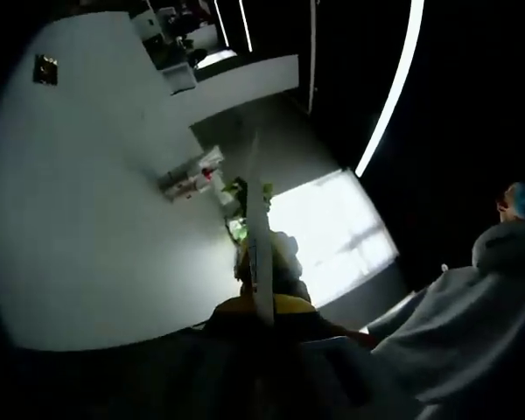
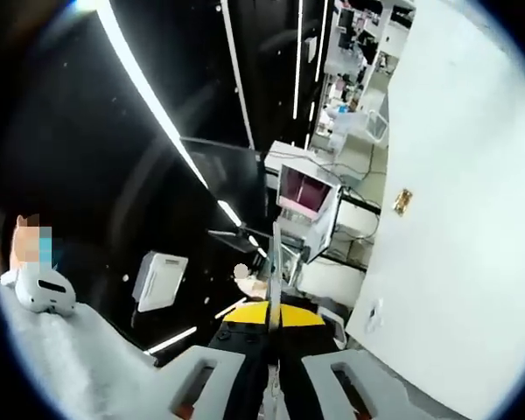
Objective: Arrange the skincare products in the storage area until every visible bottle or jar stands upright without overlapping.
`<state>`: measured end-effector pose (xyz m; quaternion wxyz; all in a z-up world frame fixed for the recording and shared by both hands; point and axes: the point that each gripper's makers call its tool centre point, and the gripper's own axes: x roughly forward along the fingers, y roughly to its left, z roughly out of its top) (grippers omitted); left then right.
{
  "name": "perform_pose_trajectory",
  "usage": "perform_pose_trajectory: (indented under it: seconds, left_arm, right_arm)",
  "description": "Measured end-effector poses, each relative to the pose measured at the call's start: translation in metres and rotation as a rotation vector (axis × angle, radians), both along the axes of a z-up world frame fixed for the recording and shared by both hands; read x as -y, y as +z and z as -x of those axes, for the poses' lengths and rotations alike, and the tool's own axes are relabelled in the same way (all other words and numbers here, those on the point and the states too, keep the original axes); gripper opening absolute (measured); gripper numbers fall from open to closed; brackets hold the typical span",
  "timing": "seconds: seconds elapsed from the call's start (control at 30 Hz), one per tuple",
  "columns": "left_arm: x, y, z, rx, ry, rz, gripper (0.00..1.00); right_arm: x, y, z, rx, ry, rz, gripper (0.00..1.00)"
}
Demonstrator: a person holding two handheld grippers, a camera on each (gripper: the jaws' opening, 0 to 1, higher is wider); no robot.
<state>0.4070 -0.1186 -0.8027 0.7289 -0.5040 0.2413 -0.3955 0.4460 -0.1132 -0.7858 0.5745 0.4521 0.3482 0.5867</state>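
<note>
In the left gripper view, the left gripper (image 1: 261, 262) has its jaws pressed together with nothing between them, aimed up at a pale wall (image 1: 96, 201). In the right gripper view, the right gripper (image 2: 275, 289) is likewise clenched on nothing, pointing toward one white box with a pink screen (image 2: 306, 194). Skincare bottles cannot be made out.

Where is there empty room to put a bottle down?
In the left gripper view, the big pale surface is bare between its dark edge and the cluster of small products. It is crowded around that cluster and the green thing beside it.
</note>
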Motion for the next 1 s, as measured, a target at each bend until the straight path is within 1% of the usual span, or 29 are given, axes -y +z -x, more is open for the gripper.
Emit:
perform_pose_trajectory:
  seconds: [0.03,0.1,0.13,0.17,0.2,0.23,0.27,0.3,0.33,0.4,0.47,0.53,0.57,0.6,0.63,0.67,0.7,0.77,0.8,0.87,0.9,0.97,1.0]
  left_arm:
    - [0.000,0.001,0.001,0.001,-0.006,0.005,0.00]
    - [0.000,0.003,0.002,0.008,-0.011,0.005,0.00]
    - [0.000,0.002,0.003,0.007,-0.015,-0.002,0.00]
    - [0.001,0.001,0.006,-0.001,-0.037,-0.002,0.00]
    - [0.002,0.000,0.009,0.000,-0.047,-0.011,0.00]
    - [0.002,-0.003,0.011,-0.008,-0.058,-0.025,0.00]
    - [0.003,-0.006,0.015,-0.016,-0.073,-0.034,0.00]
    - [0.003,-0.006,0.015,-0.014,-0.065,-0.029,0.00]
    - [0.003,-0.006,0.016,-0.025,-0.064,-0.021,0.00]
    - [0.003,-0.006,0.016,-0.025,-0.060,-0.012,0.00]
    - [0.002,-0.004,0.016,-0.021,-0.061,-0.011,0.00]
    - [0.002,-0.003,0.015,-0.019,-0.058,-0.011,0.00]
    - [0.000,-0.003,0.015,-0.022,-0.050,-0.003,0.00]
    - [-0.003,-0.002,0.011,-0.024,-0.020,0.018,0.00]
    - [-0.005,0.000,0.009,-0.024,-0.005,0.029,0.00]
    - [-0.010,0.003,0.006,-0.020,0.029,0.056,0.00]
    - [-0.016,0.005,0.001,-0.020,0.070,0.079,0.00]
    - [-0.025,0.008,-0.004,-0.006,0.120,0.093,0.00]
    - [-0.029,0.009,-0.006,-0.001,0.145,0.091,0.00]
    - [-0.035,0.011,-0.011,0.001,0.181,0.102,0.00]
    - [-0.038,0.014,-0.014,0.006,0.200,0.110,0.00]
    - [-0.040,0.017,-0.016,0.021,0.217,0.109,0.00]
    - [-0.039,0.018,-0.016,0.022,0.213,0.111,0.00]
  right_arm:
    - [0.001,0.002,0.000,-0.006,0.001,-0.016,0.00]
    - [0.002,0.003,0.001,0.029,-0.010,-0.016,0.00]
    - [0.002,0.001,-0.002,0.031,-0.025,-0.009,0.00]
    - [0.003,0.001,-0.010,0.018,-0.069,-0.013,0.03]
    - [0.005,0.002,-0.016,-0.020,-0.094,-0.025,0.07]
    - [0.006,0.003,-0.016,-0.058,-0.085,-0.036,0.05]
    - [0.007,0.002,-0.013,-0.036,-0.052,-0.026,0.00]
    - [0.007,-0.002,-0.013,-0.014,-0.047,-0.001,0.00]
    - [0.006,-0.003,-0.013,0.015,-0.058,0.011,0.00]
    - [0.006,-0.001,-0.013,-0.003,-0.055,-0.006,0.00]
    - [0.005,0.000,-0.012,-0.039,-0.051,-0.018,0.00]
    - [0.005,0.000,-0.013,-0.023,-0.064,-0.016,0.00]
    - [0.005,0.001,-0.014,-0.001,-0.081,-0.017,0.00]
    - [0.005,0.001,-0.014,-0.002,-0.082,-0.016,0.03]
    - [0.005,0.001,-0.015,-0.004,-0.088,-0.015,0.14]
    - [0.005,0.001,-0.015,-0.007,-0.092,-0.012,0.20]
    - [0.005,0.001,-0.013,-0.008,-0.089,-0.011,0.21]
    - [0.005,-0.002,-0.003,0.000,-0.056,0.004,0.14]
    - [0.004,-0.003,0.001,0.005,-0.043,0.012,0.13]
    - [0.003,-0.006,0.007,0.011,-0.030,0.026,0.17]
    - [0.002,-0.006,0.015,0.021,-0.010,0.029,0.17]
    - [-0.001,-0.005,0.025,0.032,0.017,0.035,0.15]
    - [-0.002,-0.005,0.031,0.050,0.028,0.042,0.14]
